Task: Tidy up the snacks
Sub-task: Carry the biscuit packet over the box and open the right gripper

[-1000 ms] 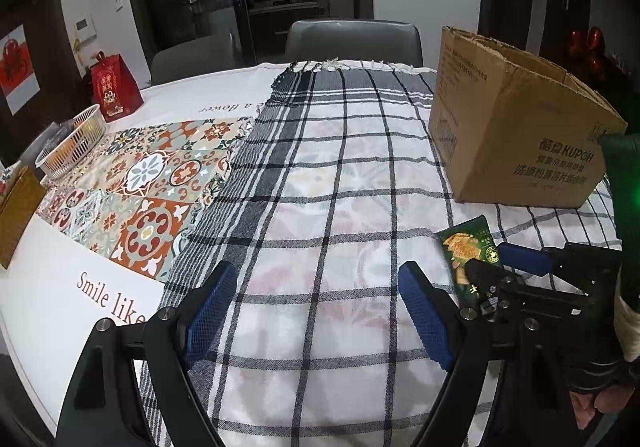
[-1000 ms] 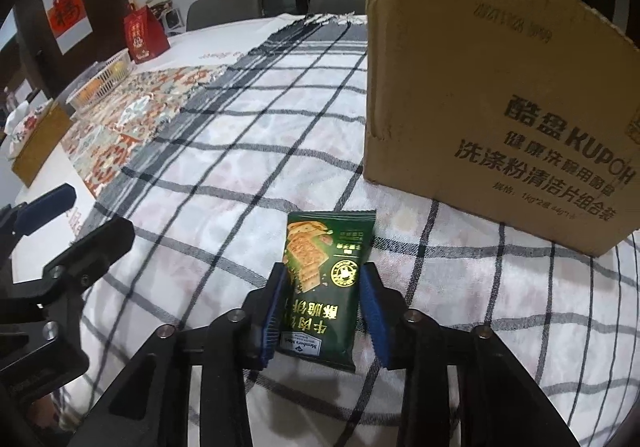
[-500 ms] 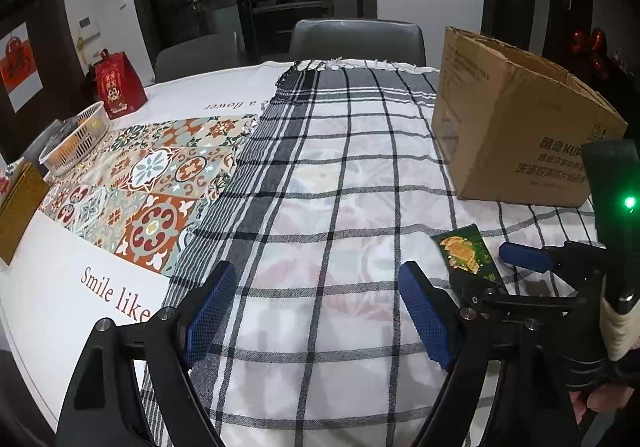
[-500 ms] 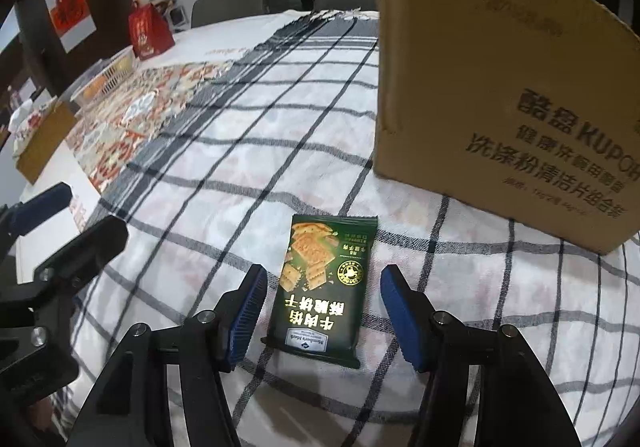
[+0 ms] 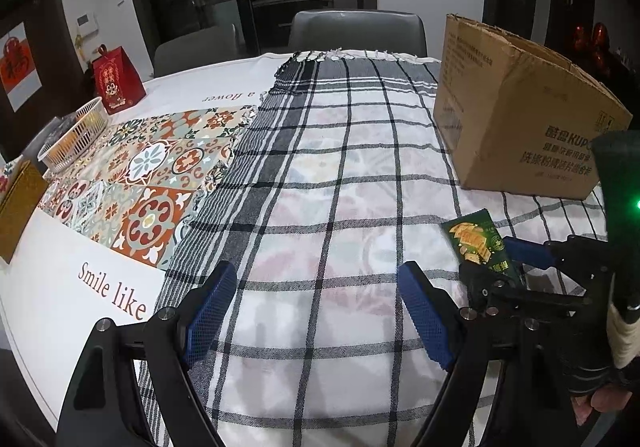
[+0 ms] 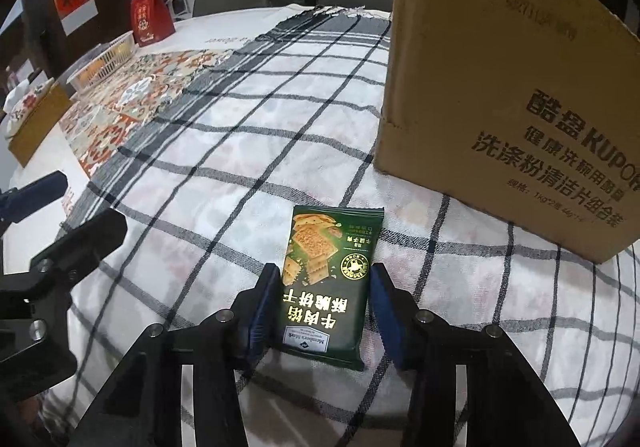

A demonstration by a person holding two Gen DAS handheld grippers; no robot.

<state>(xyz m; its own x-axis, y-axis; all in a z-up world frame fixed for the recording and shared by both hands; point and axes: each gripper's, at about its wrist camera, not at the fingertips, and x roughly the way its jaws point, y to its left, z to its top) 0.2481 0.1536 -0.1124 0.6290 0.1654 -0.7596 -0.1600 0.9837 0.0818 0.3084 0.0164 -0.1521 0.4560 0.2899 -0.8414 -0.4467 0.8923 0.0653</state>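
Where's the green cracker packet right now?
Right wrist view: green cracker packet lies flat on the plaid cloth, between the right hand-held gripper's jaws, just before the cardboard box.

Cardboard box [image 6: 500,87]: "KUPOH" (Chinese lines below); tablecloth [image 5: 60,287]: "Smile like".

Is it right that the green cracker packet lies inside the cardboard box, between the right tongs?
Not quite. The right wrist view shows the green cracker packet lying on the checked cloth in front of the cardboard box, not inside it. It is between the right tongs.
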